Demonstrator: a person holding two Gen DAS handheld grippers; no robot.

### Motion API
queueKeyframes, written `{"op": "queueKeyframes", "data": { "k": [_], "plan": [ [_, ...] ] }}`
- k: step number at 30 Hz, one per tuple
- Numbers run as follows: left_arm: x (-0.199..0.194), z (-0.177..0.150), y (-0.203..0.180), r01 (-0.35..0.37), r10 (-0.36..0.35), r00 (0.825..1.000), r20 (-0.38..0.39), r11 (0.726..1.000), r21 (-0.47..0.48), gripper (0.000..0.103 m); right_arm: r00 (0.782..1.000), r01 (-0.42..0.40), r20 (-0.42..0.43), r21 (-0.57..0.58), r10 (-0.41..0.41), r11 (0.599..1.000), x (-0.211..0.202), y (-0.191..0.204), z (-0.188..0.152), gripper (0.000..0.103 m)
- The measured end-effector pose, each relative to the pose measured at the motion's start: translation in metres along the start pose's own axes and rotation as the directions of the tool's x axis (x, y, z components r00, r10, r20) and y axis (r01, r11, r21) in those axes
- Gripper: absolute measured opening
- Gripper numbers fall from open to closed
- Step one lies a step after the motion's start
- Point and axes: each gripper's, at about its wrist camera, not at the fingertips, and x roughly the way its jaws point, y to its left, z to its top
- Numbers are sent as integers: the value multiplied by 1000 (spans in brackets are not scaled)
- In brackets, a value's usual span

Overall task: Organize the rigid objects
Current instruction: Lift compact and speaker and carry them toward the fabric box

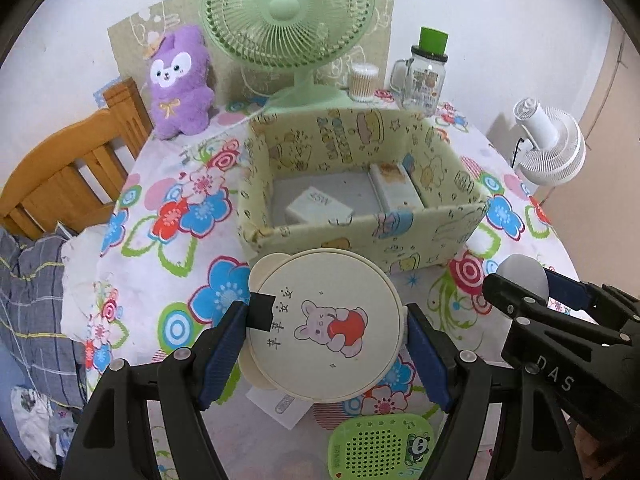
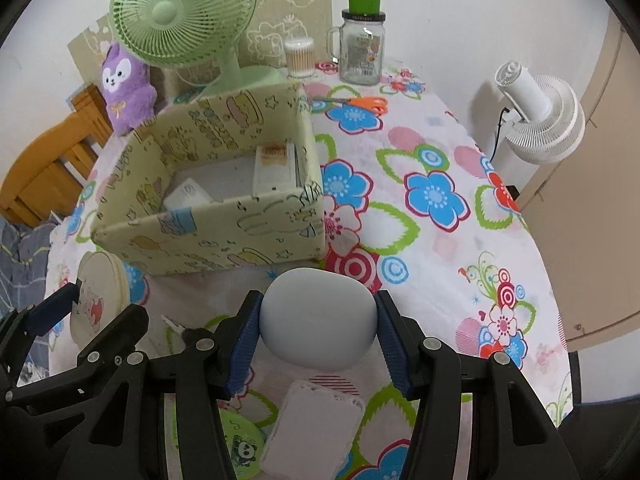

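Left wrist view, nearest: left gripper (image 1: 324,334) clamped on a round cream tin (image 1: 325,325) with a cartoon rabbit on its lid, blue pads pressing its rim at 9 and 3 o'clock, tin held above the flowered tablecloth (image 1: 168,248). Below it, at 6 o'clock, a green perforated case (image 1: 382,446) with a panda, flat on the cloth. At 3 o'clock, the right gripper (image 1: 520,280) seen from the side.

Right wrist view, nearest: right gripper (image 2: 318,322) closed on a pale blue-grey egg-shaped case (image 2: 318,318), pads gripping its left and right sides, case centred between the fingers and lifted off the cloth. At 6 o'clock beneath it, a white scalloped packet (image 2: 316,426) lying flat. At 9 o'clock, the cream tin again, in the other gripper.

Just beyond both held things, at 12 o'clock: an open yellow patterned box (image 1: 360,236), holding two small white boxes (image 1: 320,206) on its grey floor.

Farther, at 12 o'clock: green table fan (image 1: 288,20), purple plush toy (image 1: 180,80) at 11 o'clock, cotton-swab pot (image 1: 362,80), glass mug-jar with a green cap (image 1: 426,76), orange scissors (image 2: 360,103). At 2 o'clock, off the table, a white fan (image 1: 552,144).
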Motion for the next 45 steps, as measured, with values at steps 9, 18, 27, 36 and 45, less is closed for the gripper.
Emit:
{"op": "queueKeyframes", "data": {
  "k": [9, 18, 27, 36, 45],
  "plan": [
    [-20, 15, -2, -18, 17, 1000, 20, 1000, 4, 79, 999, -12, 35, 17, 11, 1000, -22, -2, 15, 58],
    [-41, 34, -12, -8, 7, 998, 66, 1000, 5, 79, 996, 10, 87, 22, -12, 1000, -46, -11, 34, 58],
    [-49, 46, -15, -19, 19, 995, 99, 1000, 0, 79, 993, 4, 119, 6, -5, 1000, -60, -13, 50, 58],
    [-43, 58, -14, -30, 32, 995, 91, 999, -17, 79, 990, -12, 138, -32, 16, 999, -57, -7, 78, 58],
    [-31, 72, -17, -34, 36, 995, 92, 999, -26, 79, 991, -43, 127, -69, 51, 997, -42, 3, 98, 58]
  ]
}}
